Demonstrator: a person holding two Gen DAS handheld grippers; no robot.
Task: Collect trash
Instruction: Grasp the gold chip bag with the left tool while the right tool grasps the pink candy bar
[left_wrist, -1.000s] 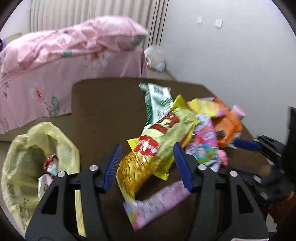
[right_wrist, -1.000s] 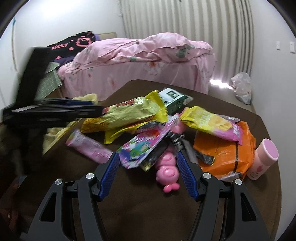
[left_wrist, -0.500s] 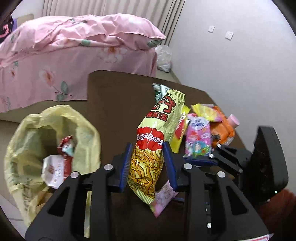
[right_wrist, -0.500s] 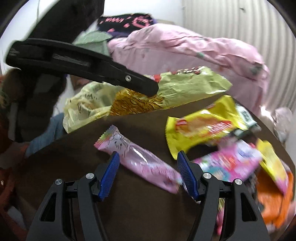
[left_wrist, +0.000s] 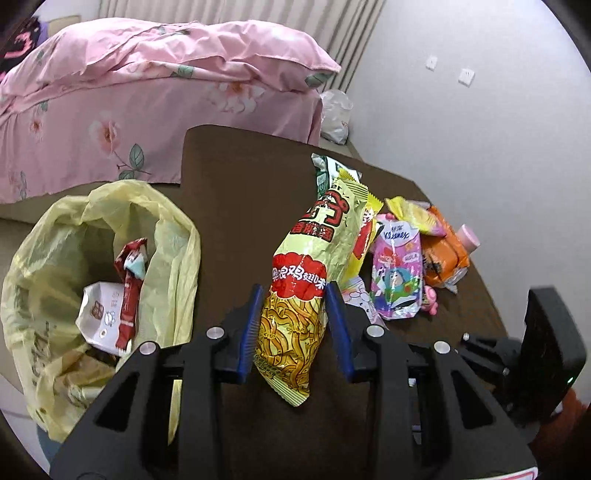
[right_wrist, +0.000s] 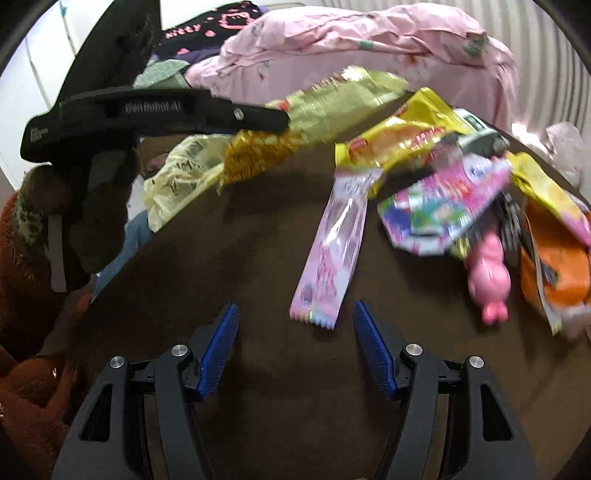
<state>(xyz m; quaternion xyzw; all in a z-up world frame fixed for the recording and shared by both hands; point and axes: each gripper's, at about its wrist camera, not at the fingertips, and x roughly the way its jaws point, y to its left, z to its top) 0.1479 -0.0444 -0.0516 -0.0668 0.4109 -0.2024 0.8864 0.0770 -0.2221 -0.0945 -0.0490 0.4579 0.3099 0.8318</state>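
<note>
I've got my left gripper (left_wrist: 293, 325) with its jaws clamped on the yellow snack bag (left_wrist: 314, 266) at centre frame, lifted toward the trash bag (left_wrist: 40, 266) at left, while my right gripper (right_wrist: 295, 347) (jaws wide, empty) lines up the pink wrapper (right_wrist: 332, 251) on the desk (right_wrist: 258, 229).
</note>
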